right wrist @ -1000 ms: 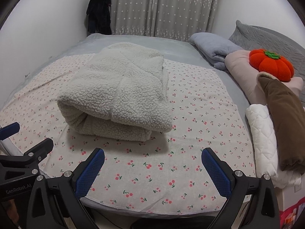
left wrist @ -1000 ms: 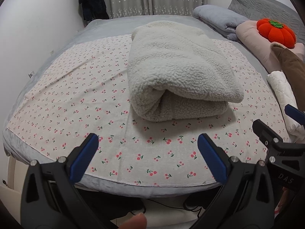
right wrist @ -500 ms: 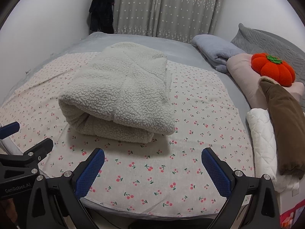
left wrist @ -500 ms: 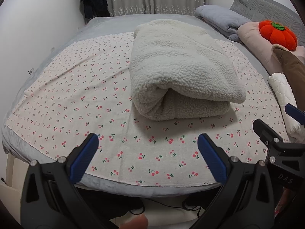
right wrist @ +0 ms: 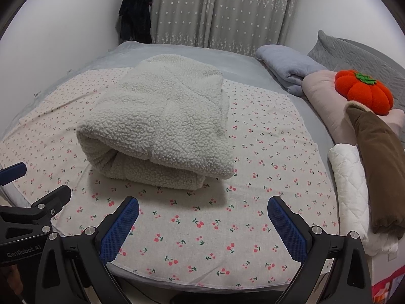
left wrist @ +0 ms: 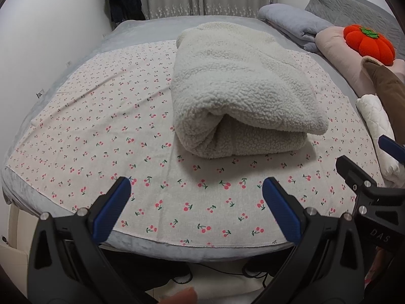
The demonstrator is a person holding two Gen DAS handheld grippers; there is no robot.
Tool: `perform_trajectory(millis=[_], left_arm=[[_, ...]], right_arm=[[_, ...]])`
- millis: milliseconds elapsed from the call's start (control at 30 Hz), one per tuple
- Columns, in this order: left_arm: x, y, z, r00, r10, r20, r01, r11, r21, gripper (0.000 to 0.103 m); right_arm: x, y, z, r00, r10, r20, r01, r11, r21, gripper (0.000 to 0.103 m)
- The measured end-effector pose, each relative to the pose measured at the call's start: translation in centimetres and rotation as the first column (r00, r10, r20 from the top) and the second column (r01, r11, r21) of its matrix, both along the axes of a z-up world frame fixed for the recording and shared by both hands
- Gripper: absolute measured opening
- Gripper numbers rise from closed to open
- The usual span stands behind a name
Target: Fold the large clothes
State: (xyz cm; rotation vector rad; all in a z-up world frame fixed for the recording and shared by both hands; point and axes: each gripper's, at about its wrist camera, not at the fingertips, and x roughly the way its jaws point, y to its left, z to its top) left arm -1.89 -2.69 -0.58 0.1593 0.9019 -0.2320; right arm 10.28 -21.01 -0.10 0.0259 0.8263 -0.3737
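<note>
A cream fleece garment (left wrist: 240, 88) lies folded into a thick bundle on the cherry-print sheet (left wrist: 101, 116) in the middle of the bed; it also shows in the right wrist view (right wrist: 162, 124). My left gripper (left wrist: 196, 202) is open and empty above the near edge of the bed, short of the bundle. My right gripper (right wrist: 202, 217) is open and empty, also above the near edge, in front of the bundle. Each gripper shows at the edge of the other's view.
On the right stand a folded white quilted piece (right wrist: 349, 177), a brown garment (right wrist: 377, 162), a pink cushion with an orange pumpkin plush (right wrist: 364, 91) and a grey-blue blanket (right wrist: 286, 68). A wall runs along the left; curtains and a dark hanging coat (right wrist: 134, 12) are behind.
Both grippers have moved forward toward the bed, so the folded bundle looks closer. Both stay open and empty. The bundle has not moved.
</note>
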Motion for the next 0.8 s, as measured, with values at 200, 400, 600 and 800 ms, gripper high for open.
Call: perform_trajectory(millis=[200,400,600,800], left_arm=[[0.2,-0.1,-0.1,1.0,-0.009,-0.014,0.009,1.0,-0.008,0.103],[0.5,-0.4,-0.7,0.999,-0.019,-0.041,0.018,1.0,-0.016,0.103],[0.9,-0.6,-1.2,0.998,-0.021,-0.06,0.021,1.0,-0.015,0.103],[1.5,-1.0,-2.1,0.997,-0.019,-0.08,0.019,1.0,0.004,0.103]], right_arm=[[0.1,-0.1,-0.1,1.0,-0.004,-0.002,0.004,1.0,0.004,0.103],[0.3,-0.3,-0.4,1.0,0.002,-0.007,-0.002,1.0,0.013,0.103],[0.7,-0.5,-0.9,1.0,-0.006,-0.011,0.006,1.0,0.026,0.103],[1.2,-1.0,-1.8,1.0,-0.007,-0.024,0.008,0.999,0.042,0.103]])
